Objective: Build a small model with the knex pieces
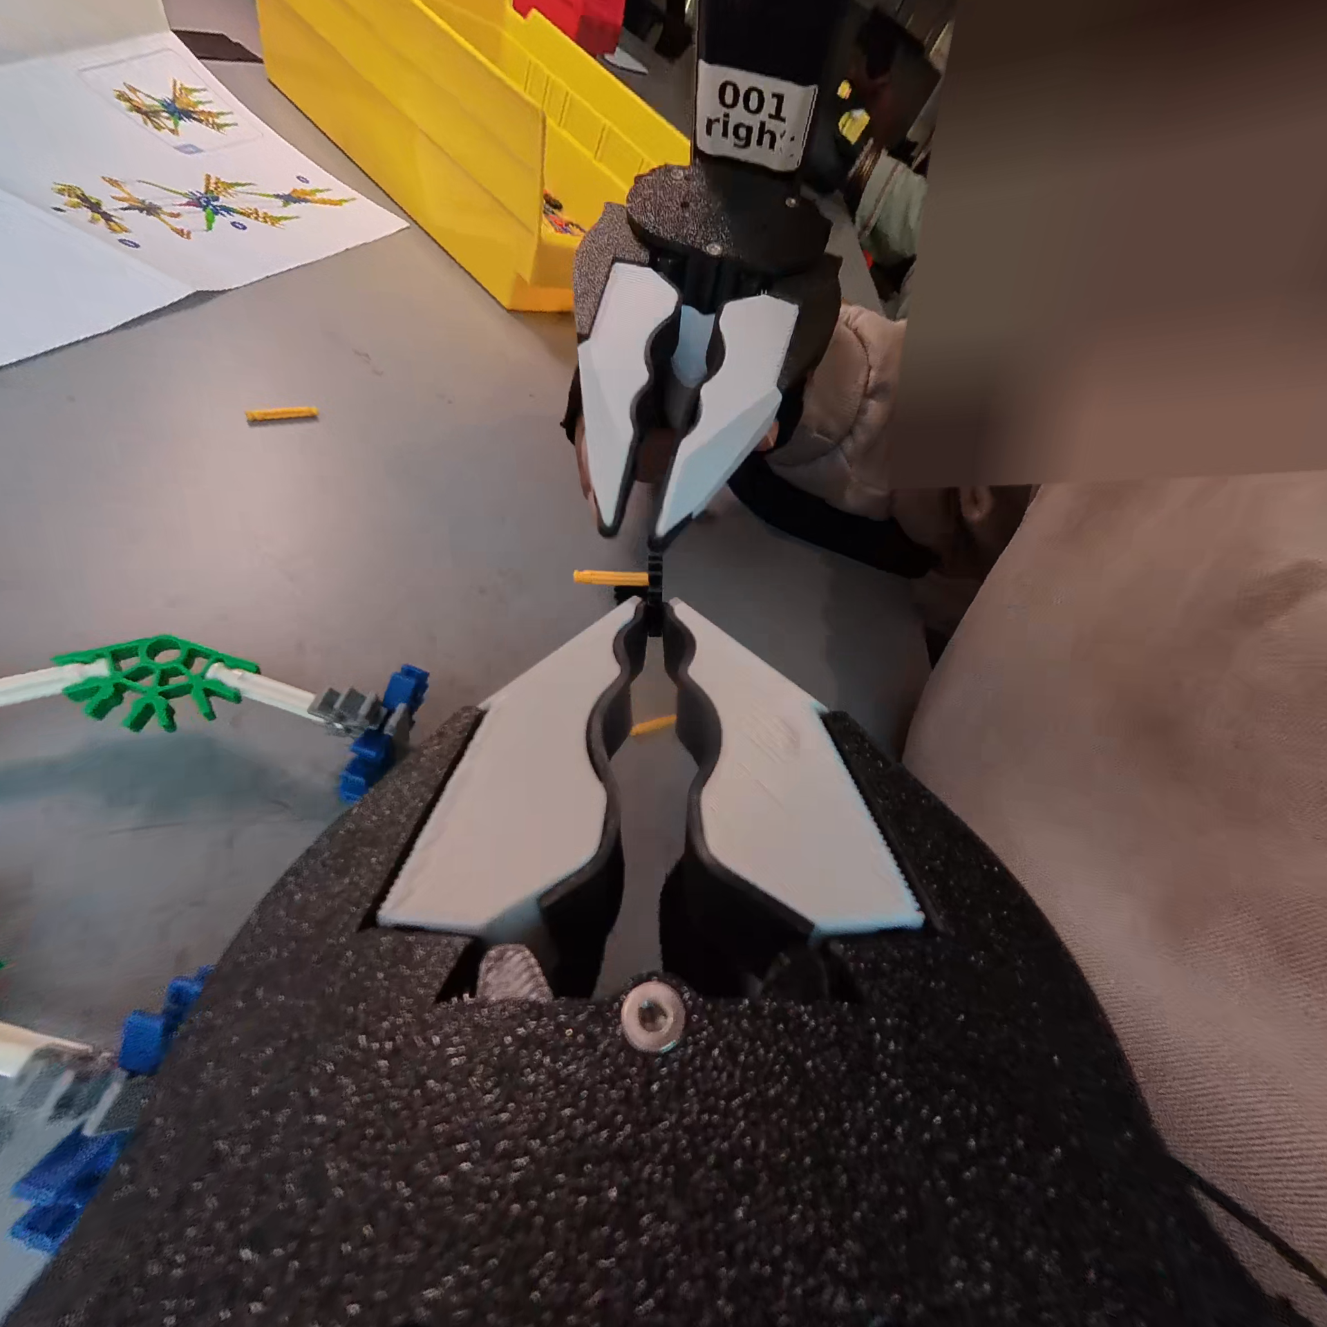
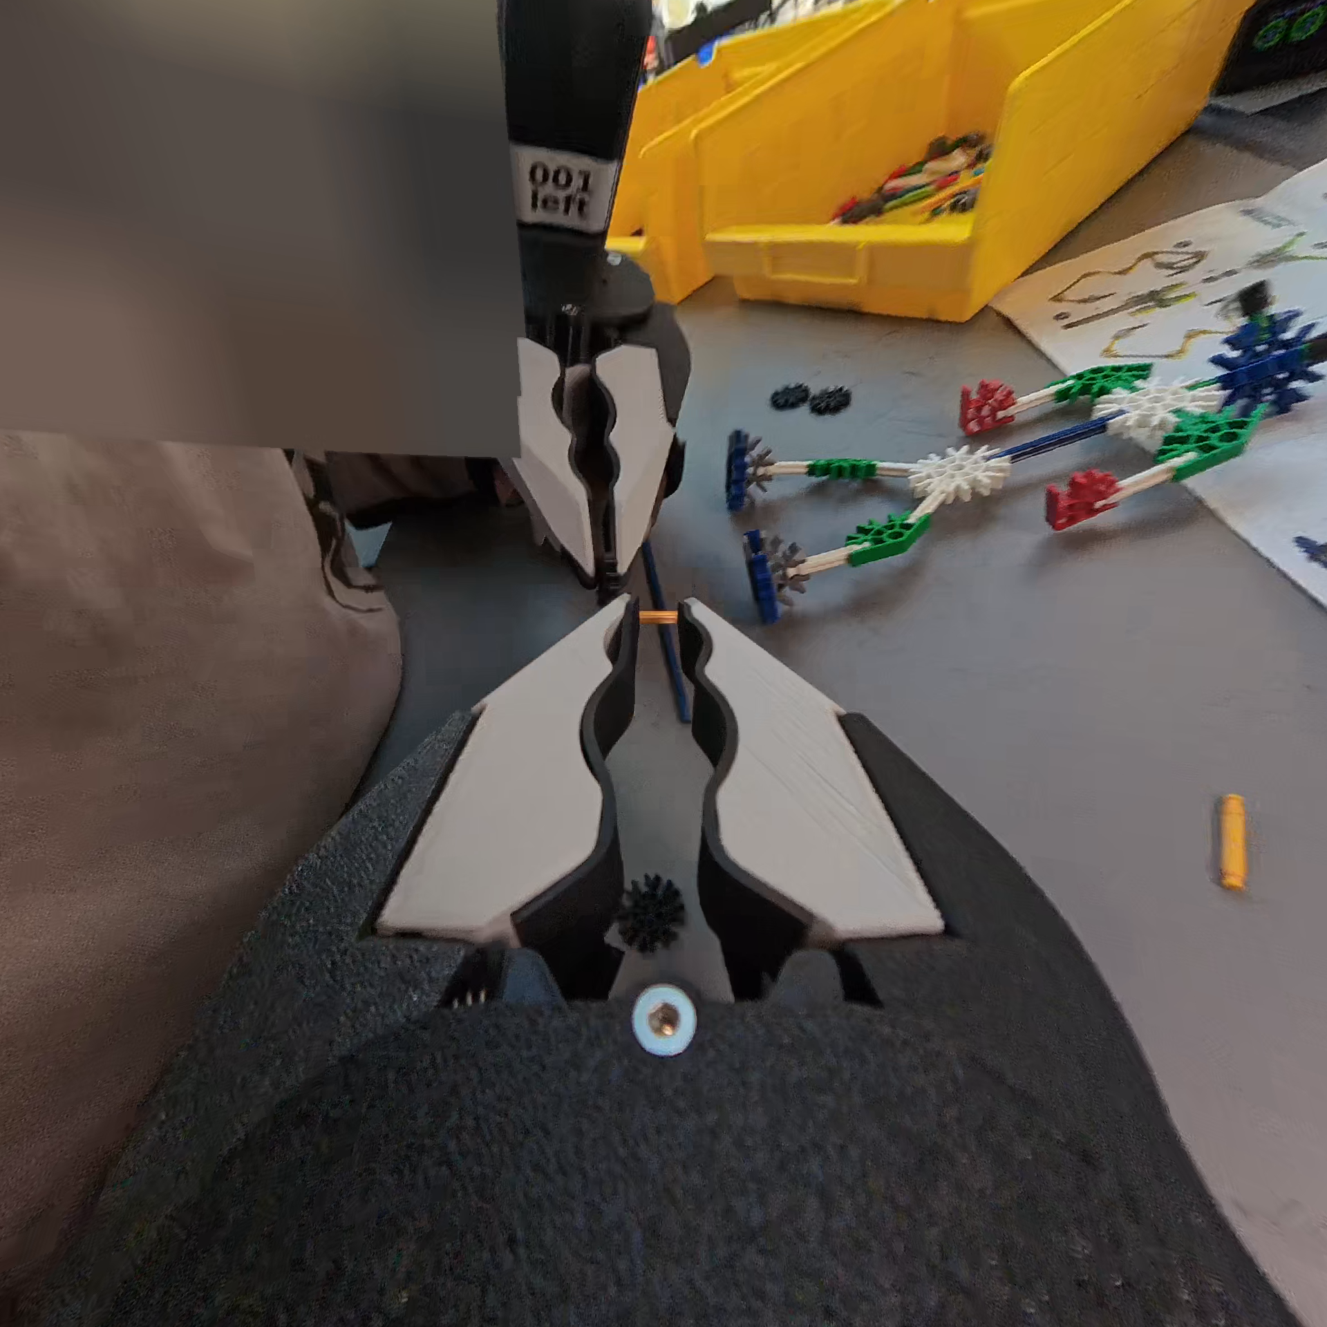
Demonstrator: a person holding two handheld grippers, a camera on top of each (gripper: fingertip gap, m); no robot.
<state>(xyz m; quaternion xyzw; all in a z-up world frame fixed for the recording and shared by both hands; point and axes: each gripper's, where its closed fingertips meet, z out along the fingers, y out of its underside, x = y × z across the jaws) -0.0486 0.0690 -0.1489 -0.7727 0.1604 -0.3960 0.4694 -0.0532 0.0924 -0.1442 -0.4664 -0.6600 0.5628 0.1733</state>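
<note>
My left gripper [image 1: 653,614] is shut on a small black connector [image 1: 655,574] and holds it just above the grey table. A short yellow rod [image 1: 607,576] sticks out sideways from that connector. My right gripper [image 2: 659,616] faces the left one tip to tip. Its jaws stand a little apart, and the yellow rod [image 2: 657,617] lies across the gap at its tips, not visibly clamped. In the right wrist view the left gripper [image 2: 607,567] hangs from above with the black connector [image 2: 609,580] in its tips. The right gripper [image 1: 638,531] shows above the connector in the left wrist view.
Yellow bins [image 2: 862,273] with loose parts stand at the back beside an instruction sheet [image 1: 108,251]. A built rod-and-connector model [image 2: 955,474] lies to one side. On the table lie loose yellow rods [image 2: 1231,840], a blue rod [image 2: 668,646] and black connectors [image 2: 811,397]. A person's brown clothing [image 1: 1113,790] is close by. Less than 4 cm separates the two grippers' tips.
</note>
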